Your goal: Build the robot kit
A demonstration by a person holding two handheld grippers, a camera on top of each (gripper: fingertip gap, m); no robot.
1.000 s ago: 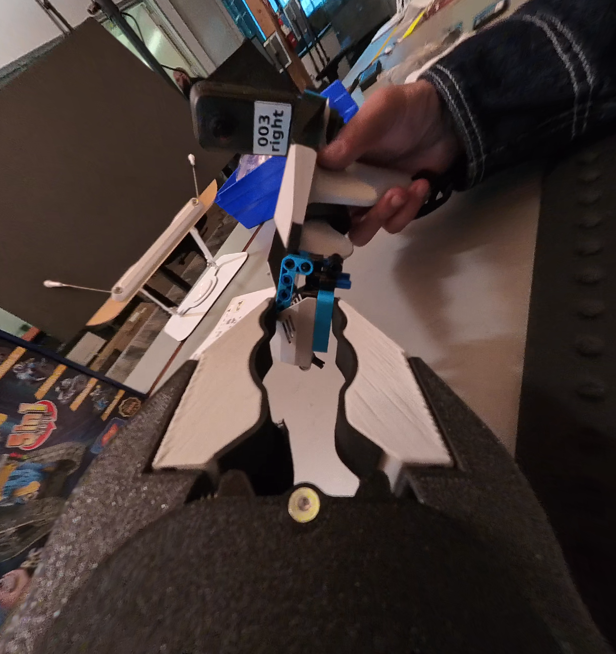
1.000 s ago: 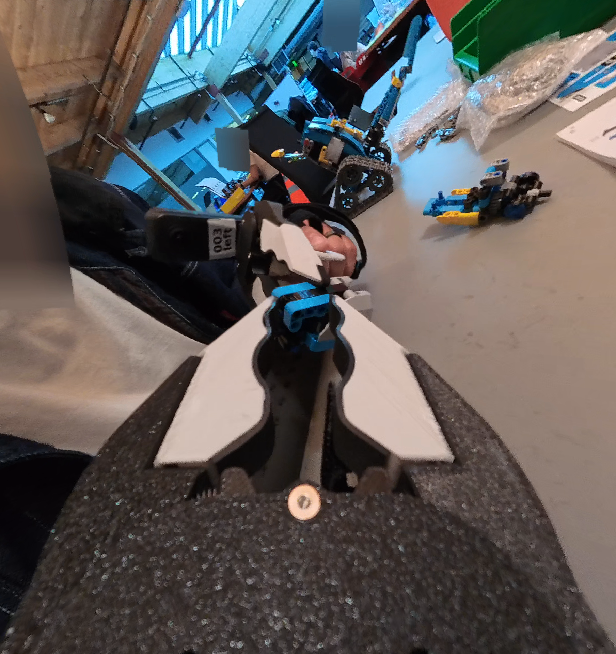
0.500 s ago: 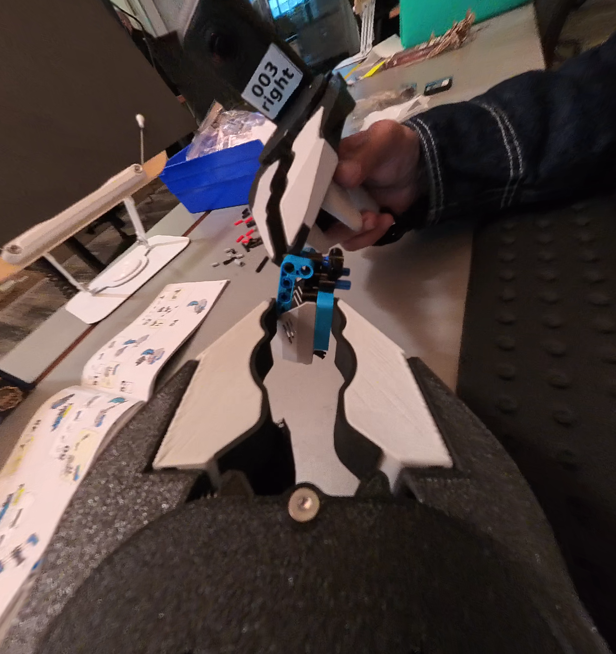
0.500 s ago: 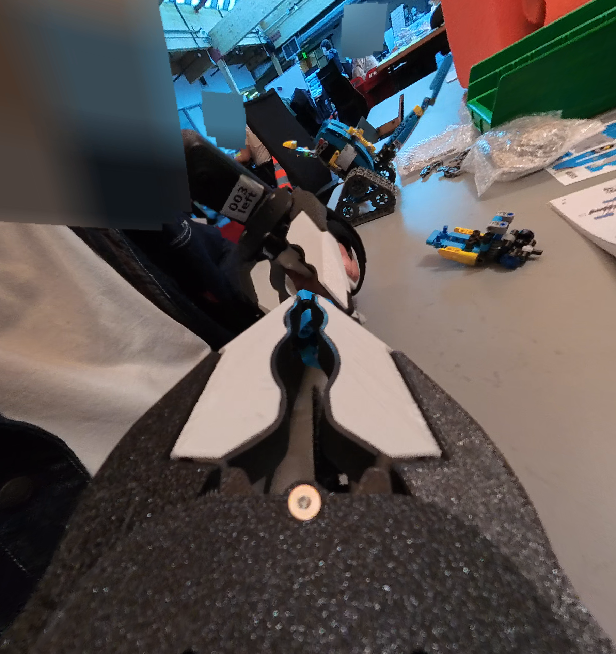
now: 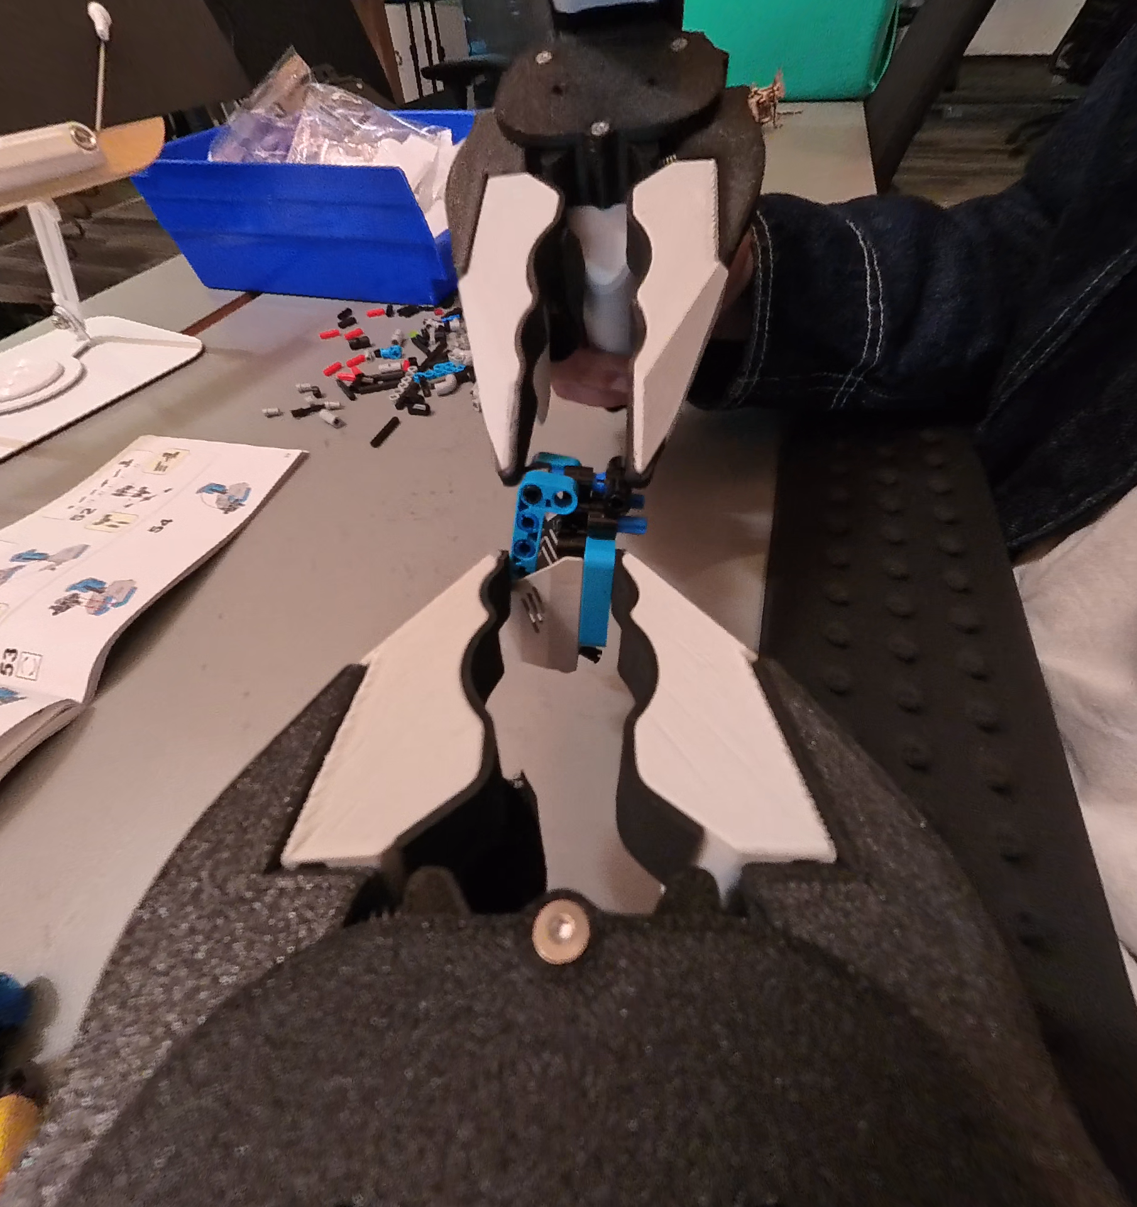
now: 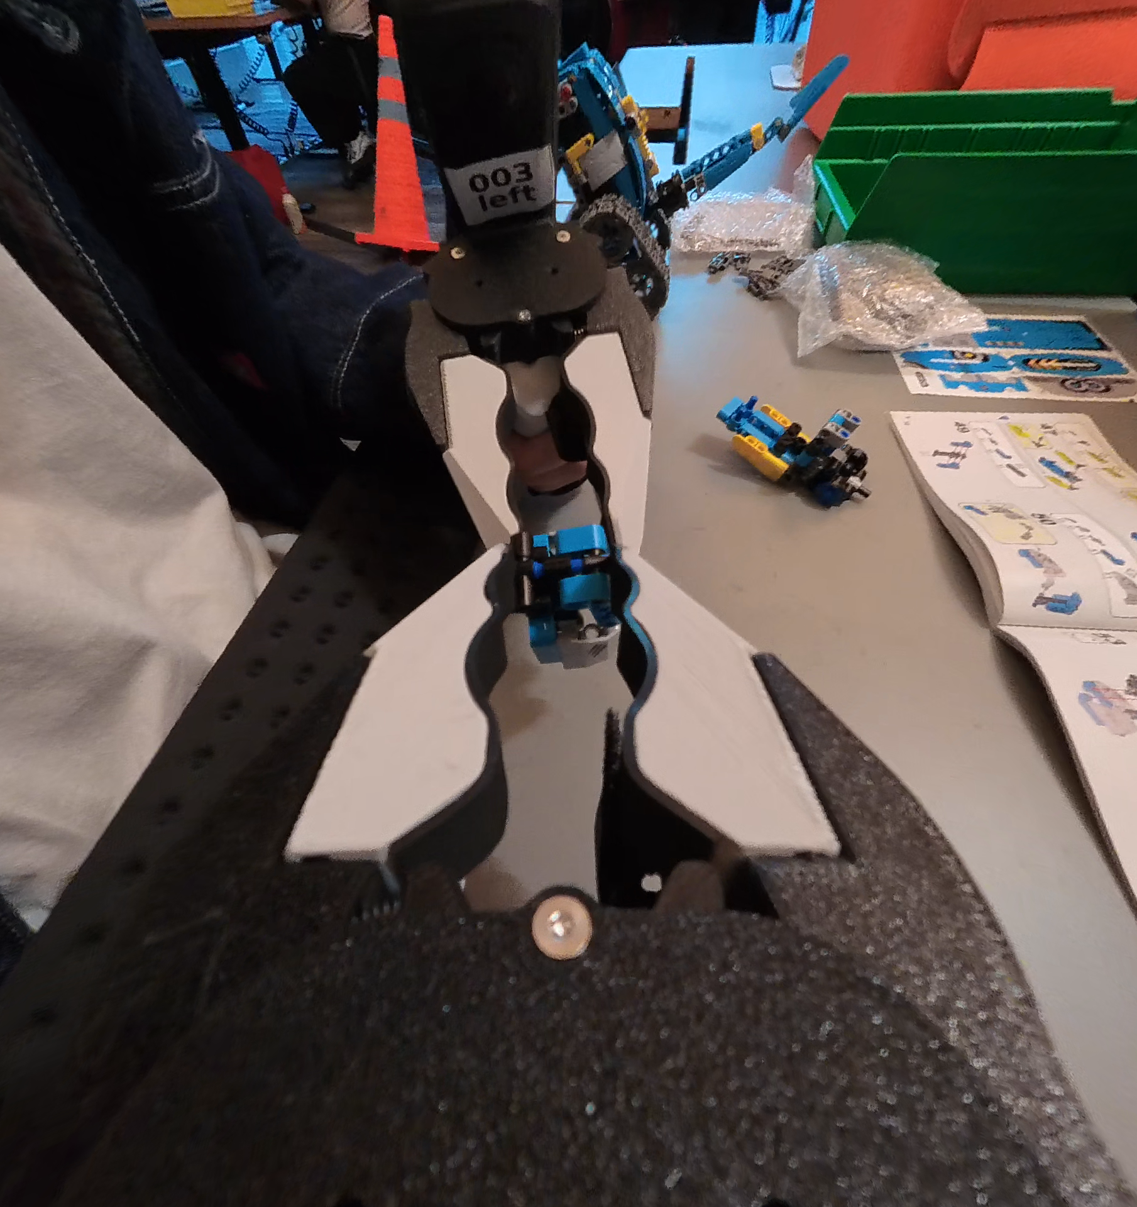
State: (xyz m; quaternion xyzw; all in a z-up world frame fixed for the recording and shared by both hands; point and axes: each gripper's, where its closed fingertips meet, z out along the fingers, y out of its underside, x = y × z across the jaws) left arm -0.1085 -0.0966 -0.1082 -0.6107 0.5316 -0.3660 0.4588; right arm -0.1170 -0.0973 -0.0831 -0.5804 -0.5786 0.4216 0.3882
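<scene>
Each gripper has a speckled black foam body, two white wedge fingers (image 5: 422,725) with wavy black inner edges, and a brass screw (image 5: 560,935) at 6 o'clock. Dark denim sleeve (image 5: 944,300) with pale stitching at 2 o'clock; white shirt (image 6: 63,522).

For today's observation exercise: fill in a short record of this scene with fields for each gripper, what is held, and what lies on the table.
left gripper: shut on blue brick assembly
right gripper: closed around the same assembly's far end, facing the left
table: grey
left view: open instruction booklet, loose small parts, blue bin
right view: small blue-yellow model, green bin, plastic bags
</scene>
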